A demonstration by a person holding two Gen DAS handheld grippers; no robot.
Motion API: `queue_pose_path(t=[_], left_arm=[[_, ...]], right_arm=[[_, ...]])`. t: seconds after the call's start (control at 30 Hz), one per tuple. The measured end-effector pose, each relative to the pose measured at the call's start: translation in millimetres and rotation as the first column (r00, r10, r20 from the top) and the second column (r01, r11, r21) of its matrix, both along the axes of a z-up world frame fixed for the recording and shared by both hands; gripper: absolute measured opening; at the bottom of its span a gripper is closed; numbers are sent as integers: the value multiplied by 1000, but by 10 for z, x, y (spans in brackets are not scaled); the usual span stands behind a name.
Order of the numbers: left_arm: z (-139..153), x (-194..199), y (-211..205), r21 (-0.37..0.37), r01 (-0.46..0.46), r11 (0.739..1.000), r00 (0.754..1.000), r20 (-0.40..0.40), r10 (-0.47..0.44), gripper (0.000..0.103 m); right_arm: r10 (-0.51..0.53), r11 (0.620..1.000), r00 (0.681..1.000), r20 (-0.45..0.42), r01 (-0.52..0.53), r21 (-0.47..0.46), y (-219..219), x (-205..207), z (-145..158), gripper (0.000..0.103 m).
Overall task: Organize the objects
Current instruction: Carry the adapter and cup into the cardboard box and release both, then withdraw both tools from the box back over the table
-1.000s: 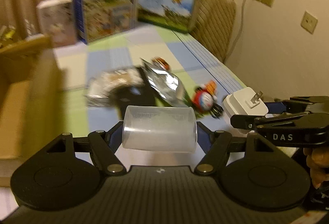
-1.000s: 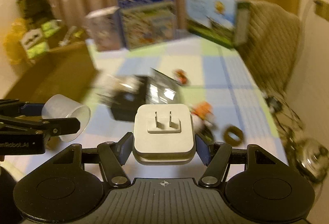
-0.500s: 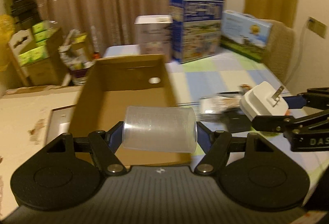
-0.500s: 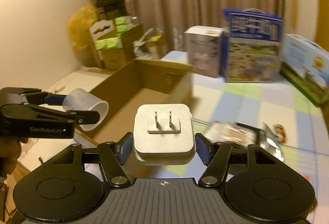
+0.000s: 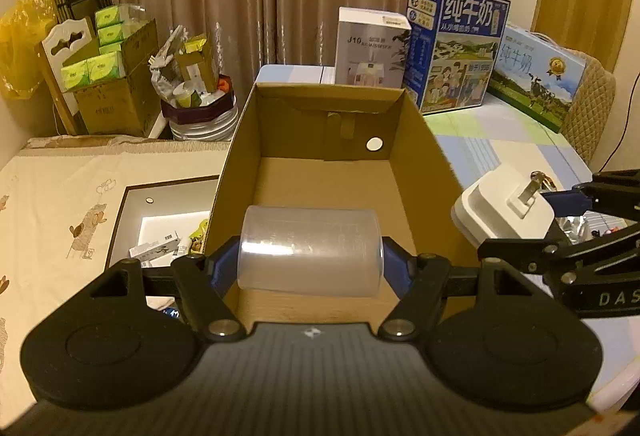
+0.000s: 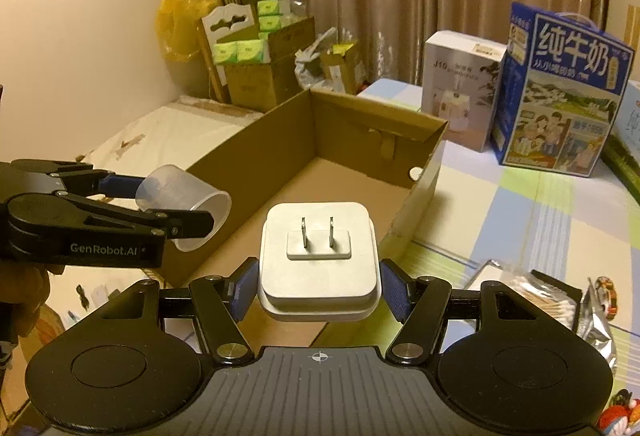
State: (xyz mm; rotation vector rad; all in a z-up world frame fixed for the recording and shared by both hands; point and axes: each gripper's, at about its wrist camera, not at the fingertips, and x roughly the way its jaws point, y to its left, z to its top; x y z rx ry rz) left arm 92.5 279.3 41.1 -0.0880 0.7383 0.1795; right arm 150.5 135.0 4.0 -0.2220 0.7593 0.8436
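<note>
My left gripper [image 5: 310,268] is shut on a clear plastic cup [image 5: 309,250] lying sideways between its blue pads, over the near end of an open cardboard box [image 5: 332,180]. In the right wrist view the same cup [image 6: 188,210] hangs at the left above the box [image 6: 320,156]. My right gripper [image 6: 318,290] is shut on a white plug adapter [image 6: 318,260] with its two prongs up, above the box's near right corner. The adapter [image 5: 502,210] also shows at the right of the left wrist view. The box's inside looks bare.
A white carton [image 5: 370,50], a blue milk carton [image 5: 454,44] and another milk box [image 5: 538,74] stand behind the cardboard box on the checked tablecloth [image 6: 532,220]. A cotton swab pack [image 6: 532,296] and a foil packet [image 6: 596,328] lie at the right. Floor clutter at left.
Both grippers swung left from the cluttered table area to above the cardboard box, carrying the cup and the adapter. Neither grip has changed.
</note>
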Motion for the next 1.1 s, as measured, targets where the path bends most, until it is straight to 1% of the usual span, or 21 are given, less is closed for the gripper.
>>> queue_pose_path(t=[0.07,0.17,0.23,0.3,0.43,0.57,0.67,0.87,1.0,1.1], left_arm=[[-36,16,38,-9,-2,1000,1000,1,2,68],[-88,59,83,-18,-9,1000,1000,6,9,69],[-106,53,103,-11,-22,1000,1000,18,22,83],[-103,35,118,-14,-26,1000,999,28,27,83],[-43,-55,107,-18,-41,999,998,43,42,83],[56,-210,31,-31,-53,998,996,65,55,83],[117,-324,-74,-37,-52,998,996,77,55,83],[235,-557,-383,-54,-34,998,994,100,39,83],[315,-668,-648,-63,-4,998,993,118,12,83],[360,-707,-853,-77,24,997,992,128,-14,84]], right_arm=[[3,1000,1000,-3,-3,-1,35,9,-29,61],[26,999,1000,-3,-26,29,46,27,-63,61],[29,999,1000,10,-29,33,32,11,-40,63],[18,999,999,33,-20,39,-21,-17,3,63],[-26,996,999,33,23,84,-257,-100,117,64],[-80,991,996,25,77,106,-614,-281,177,64],[-138,985,990,14,136,111,-915,-418,196,64],[-268,958,963,13,265,108,-1604,-714,238,64],[-363,927,932,13,359,107,-2070,-840,257,64],[-433,896,901,8,430,108,-2385,-901,271,64]])
